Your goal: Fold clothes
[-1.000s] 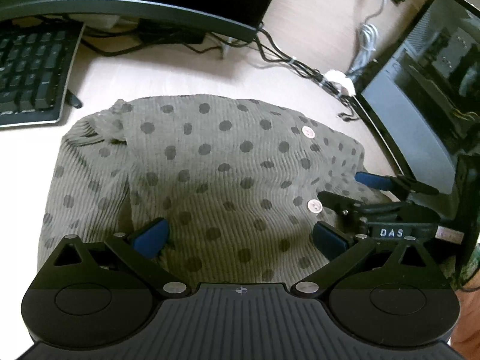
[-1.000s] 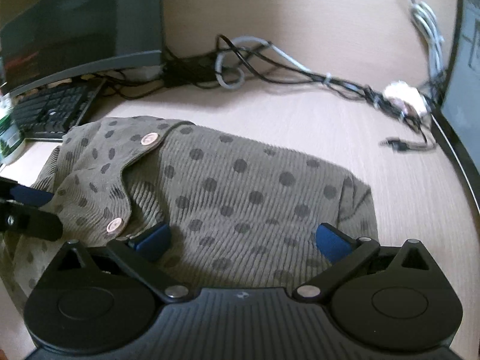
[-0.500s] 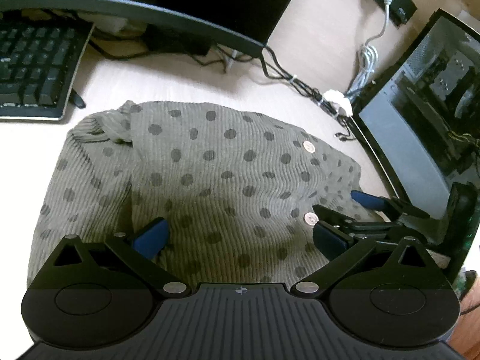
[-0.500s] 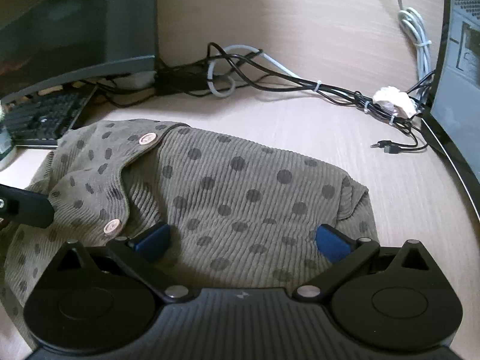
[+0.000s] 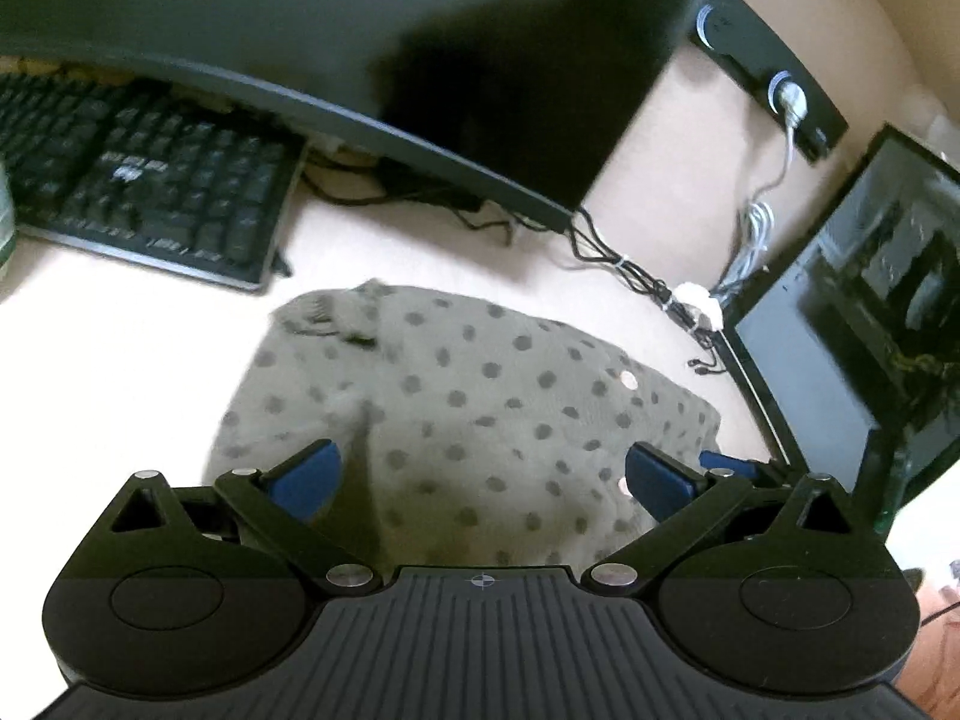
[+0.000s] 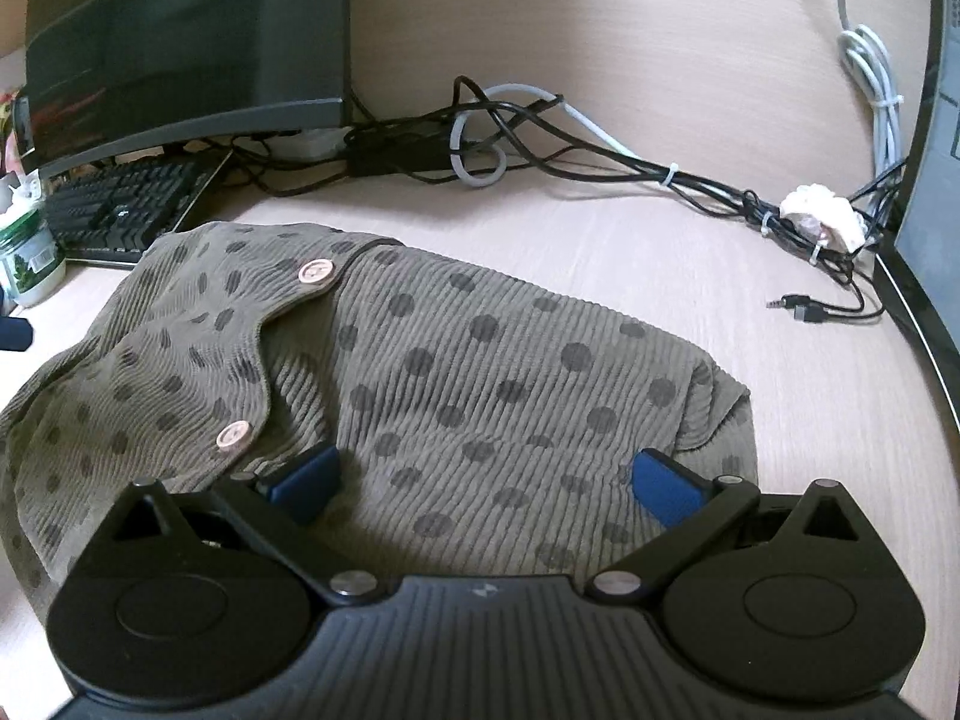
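Observation:
An olive corduroy garment (image 5: 480, 414) with dark polka dots and pale buttons lies folded on the light desk. My left gripper (image 5: 483, 477) hangs above its near edge, open, with nothing between the blue pads. My right gripper (image 6: 483, 483) stands open low over the same garment (image 6: 480, 372), whose buttoned flap (image 6: 258, 324) lies to the left. A blue fingertip of the right gripper (image 5: 729, 465) shows at the garment's right edge in the left wrist view, and a dark tip of the left gripper (image 6: 12, 333) shows at the far left in the right wrist view.
A black keyboard (image 5: 144, 198) and a curved monitor (image 5: 360, 36) stand behind the garment. Bundled cables (image 6: 600, 156) run along the back to a computer case (image 5: 870, 312) on the right. A small white-and-green bottle (image 6: 30, 252) stands at the left.
My left gripper has pulled up and back, so the garment looks smaller and farther away. My right gripper has also drawn back a little; both stay open.

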`<state>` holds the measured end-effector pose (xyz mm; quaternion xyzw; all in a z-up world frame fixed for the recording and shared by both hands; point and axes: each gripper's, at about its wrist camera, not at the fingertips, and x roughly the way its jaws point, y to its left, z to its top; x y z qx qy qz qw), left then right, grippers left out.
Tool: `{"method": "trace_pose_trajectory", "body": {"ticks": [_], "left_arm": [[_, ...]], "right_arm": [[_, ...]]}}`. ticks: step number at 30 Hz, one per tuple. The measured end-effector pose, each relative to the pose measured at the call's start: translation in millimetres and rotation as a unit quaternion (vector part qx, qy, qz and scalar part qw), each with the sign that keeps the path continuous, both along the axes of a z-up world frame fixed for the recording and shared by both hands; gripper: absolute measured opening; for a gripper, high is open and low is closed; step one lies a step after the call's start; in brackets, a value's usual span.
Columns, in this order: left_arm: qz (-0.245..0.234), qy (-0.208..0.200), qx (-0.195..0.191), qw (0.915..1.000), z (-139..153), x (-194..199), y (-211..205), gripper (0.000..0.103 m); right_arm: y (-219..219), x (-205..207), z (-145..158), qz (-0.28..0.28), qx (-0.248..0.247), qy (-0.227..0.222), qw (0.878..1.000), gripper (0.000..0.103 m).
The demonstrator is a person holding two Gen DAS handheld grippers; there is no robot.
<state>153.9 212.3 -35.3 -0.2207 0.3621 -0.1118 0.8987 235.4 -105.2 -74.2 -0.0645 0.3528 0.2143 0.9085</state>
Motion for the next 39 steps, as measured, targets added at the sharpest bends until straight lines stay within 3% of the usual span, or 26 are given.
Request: {"method": "trace_pose_trajectory", "body": {"ticks": [15,25,31,33,34,36,38,39], "left_arm": [[0.009,0.024,-0.133,0.9907,-39,129,26,0.103],[-0.048,0.027,-0.049,0.9973,-23,96,7,0.103],[-0.061,0.063,-0.031,0.9957,-38,73,-5,0.101],[-0.069,0.061,-0.008,0.9957,-37,68,-10,0.095],[-0.074,0.059,0.009,0.9955,-37,67,-13,0.069],[-0.078,0.055,0.023,0.9952,-32,62,-13,0.059],[-0.077,0.051,0.023,0.9954,-25,55,-9,0.030],[-0.077,0.050,0.022,0.9956,-22,51,-7,0.027]], "right_arm": [[0,-3,0,-0.004,-0.008,0.000,1.000,0.103],[2,-1,4,0.002,-0.024,0.016,1.000,0.103],[5,2,7,0.001,-0.030,0.023,0.999,0.103],[6,3,7,-0.001,-0.030,0.026,0.999,0.103],[5,4,6,-0.002,-0.025,0.029,0.999,0.103],[2,5,8,-0.001,-0.018,0.033,0.999,0.103],[-3,-1,19,-0.001,-0.008,0.015,1.000,0.103],[-7,-9,25,-0.001,-0.002,0.004,1.000,0.103]]}}
